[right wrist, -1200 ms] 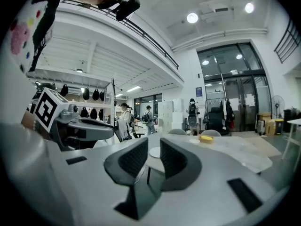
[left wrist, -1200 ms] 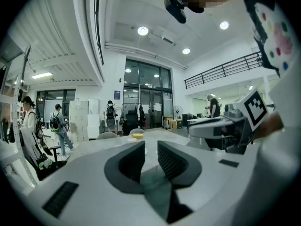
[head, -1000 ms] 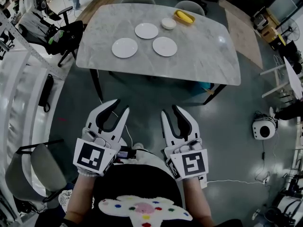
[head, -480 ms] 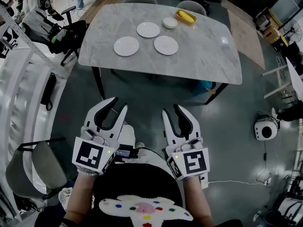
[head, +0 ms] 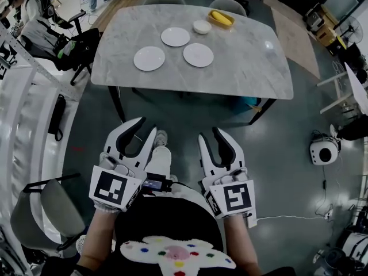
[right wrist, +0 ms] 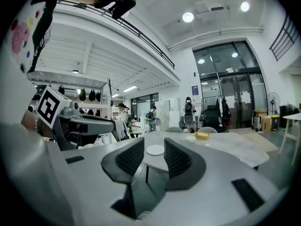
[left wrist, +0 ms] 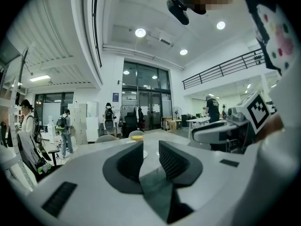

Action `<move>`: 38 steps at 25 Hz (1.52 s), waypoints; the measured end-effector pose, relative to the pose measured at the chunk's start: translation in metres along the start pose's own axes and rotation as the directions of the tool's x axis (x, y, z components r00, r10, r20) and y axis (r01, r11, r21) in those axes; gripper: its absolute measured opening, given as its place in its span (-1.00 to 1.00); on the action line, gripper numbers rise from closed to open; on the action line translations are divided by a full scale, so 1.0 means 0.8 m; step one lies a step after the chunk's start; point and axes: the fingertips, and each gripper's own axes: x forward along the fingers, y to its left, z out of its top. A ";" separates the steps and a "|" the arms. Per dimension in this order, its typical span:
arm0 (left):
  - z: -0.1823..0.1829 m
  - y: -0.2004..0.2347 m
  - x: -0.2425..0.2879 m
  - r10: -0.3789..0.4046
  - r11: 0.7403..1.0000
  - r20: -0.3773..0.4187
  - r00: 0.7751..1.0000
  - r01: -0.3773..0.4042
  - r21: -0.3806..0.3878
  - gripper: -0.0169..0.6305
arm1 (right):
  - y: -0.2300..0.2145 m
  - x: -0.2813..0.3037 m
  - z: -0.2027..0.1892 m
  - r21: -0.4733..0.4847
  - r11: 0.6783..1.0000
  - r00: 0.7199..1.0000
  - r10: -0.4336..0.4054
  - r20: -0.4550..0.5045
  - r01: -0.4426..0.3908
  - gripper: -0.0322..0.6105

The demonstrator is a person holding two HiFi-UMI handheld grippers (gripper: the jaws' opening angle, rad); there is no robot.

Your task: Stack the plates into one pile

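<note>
Plates (head: 198,54) lie well beyond left gripper's (head: 147,125) parted fingers (head: 118,140) and right gripper's (head: 210,133) just-opened ones.

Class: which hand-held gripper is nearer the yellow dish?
Right. The right hand-held gripper, empty jaws just opening, nearly lines up with the yellow dish; the left hand-held gripper sits farther left.

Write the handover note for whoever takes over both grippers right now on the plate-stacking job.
Tongs: the left tongs are open and empty. The right tongs have just been opening, with nothing between them. Both are held short of the table.
Things: the left plate, far plate and right plate lie apart on the table. A small white dish and a yellow dish sit beyond them.
Done: nothing stacked.
Left: step up to the table and set two plates on the third.
</note>
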 end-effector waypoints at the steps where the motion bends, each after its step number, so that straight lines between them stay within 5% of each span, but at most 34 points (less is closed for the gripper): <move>1: 0.000 0.002 0.006 -0.007 1.000 -0.003 1.000 0.007 -0.002 -0.64 | -0.003 0.004 0.000 0.000 1.000 1.000 -0.005 -0.002 0.005 -0.54; 11: 0.008 0.040 0.089 -0.072 0.997 0.004 0.997 0.072 -0.004 -0.64 | -0.043 0.071 0.000 0.003 0.999 0.999 -0.037 -0.037 0.037 -0.54; 38: 0.041 0.245 0.298 -0.138 0.990 0.017 0.990 0.138 0.003 -0.64 | -0.132 0.354 0.045 -0.004 0.997 0.993 -0.078 -0.084 0.078 -0.53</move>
